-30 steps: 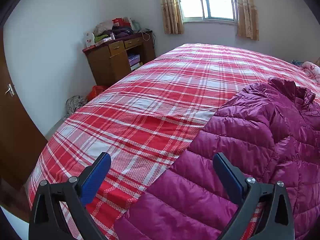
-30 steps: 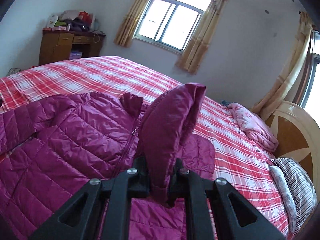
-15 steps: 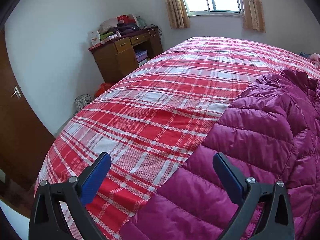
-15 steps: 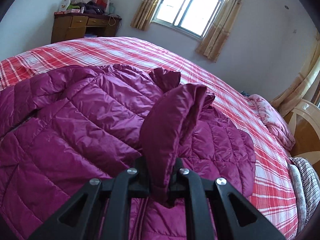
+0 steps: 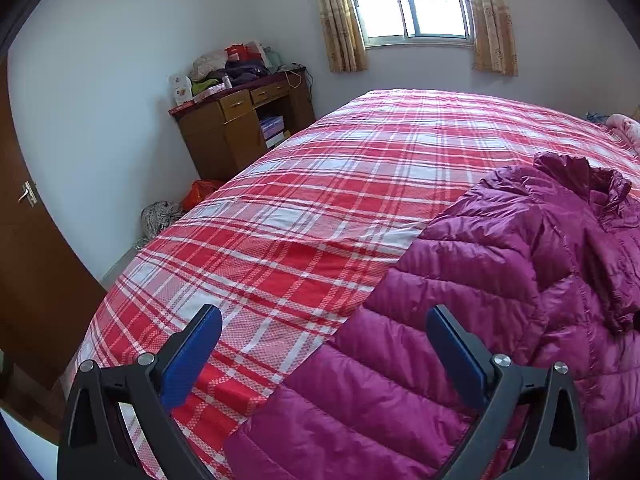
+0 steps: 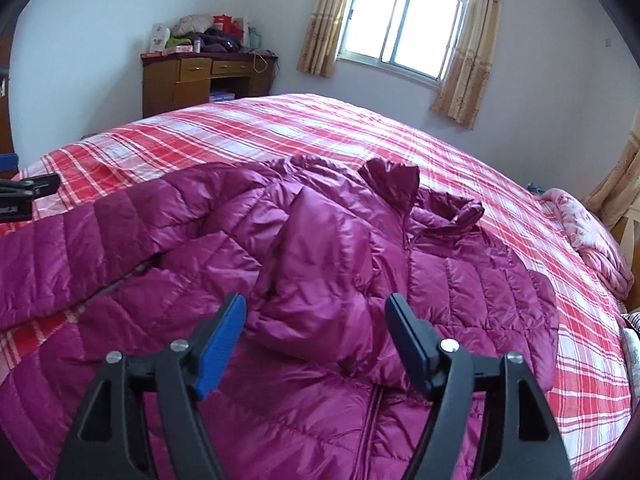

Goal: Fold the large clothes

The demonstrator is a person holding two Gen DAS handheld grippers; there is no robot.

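Beyond jacket [image 5: 500, 280] edge, bare plaid bedspread [image 5: 320, 200]

Home bedroom: plaid-sheeted bed [image 5: 340, 208], curtained window [image 5: 412, 0] beyond it, cluttered wooden dresser [image 5: 240, 128] left of bed.

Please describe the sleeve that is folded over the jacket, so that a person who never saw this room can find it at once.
Start at the bed with the red plaid sheet; a purple quilted jacket lies spread on it. On the jacket's chest, beside the zipper and just ahead of the open right gripper, rests the folded sleeve. It is the puffy lump on top, whereas the other sleeve stretches flat toward the bed's edge.
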